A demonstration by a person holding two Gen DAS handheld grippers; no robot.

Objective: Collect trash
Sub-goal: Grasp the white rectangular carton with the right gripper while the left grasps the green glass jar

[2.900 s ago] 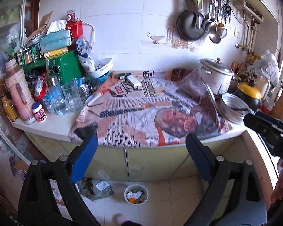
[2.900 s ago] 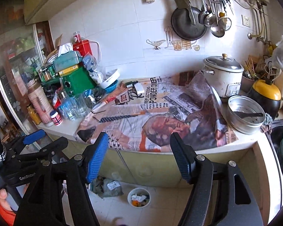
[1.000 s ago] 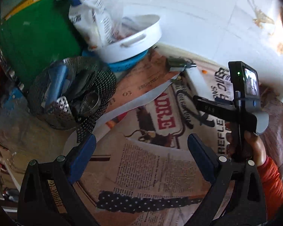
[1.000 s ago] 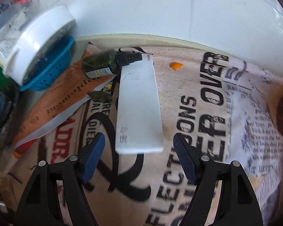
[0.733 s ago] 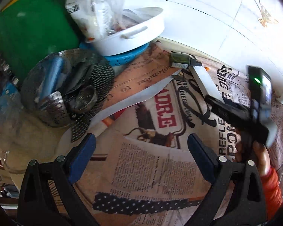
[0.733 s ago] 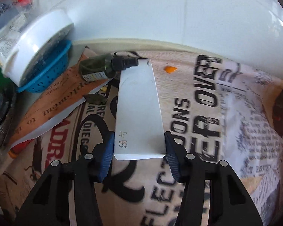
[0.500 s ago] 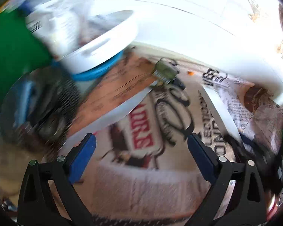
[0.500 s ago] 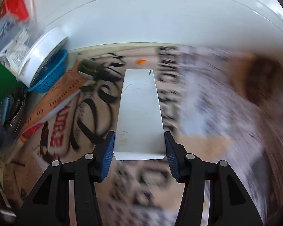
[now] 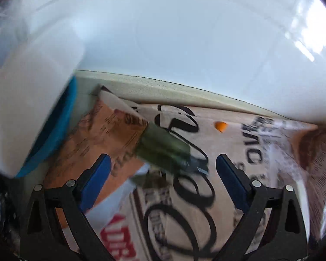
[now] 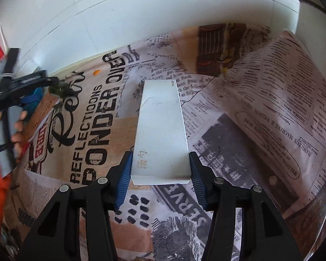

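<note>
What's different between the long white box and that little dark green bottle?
The white box is long, flat and pale; the dark green bottle is short, round and dark with a black cap. The box is clamped between the pads of the right gripper; the bottle lies loose on the newspaper, just ahead of the open left gripper, touching neither finger. The box appears lifted off the paper, the bottle not. Both look like small discarded packaging.
</note>
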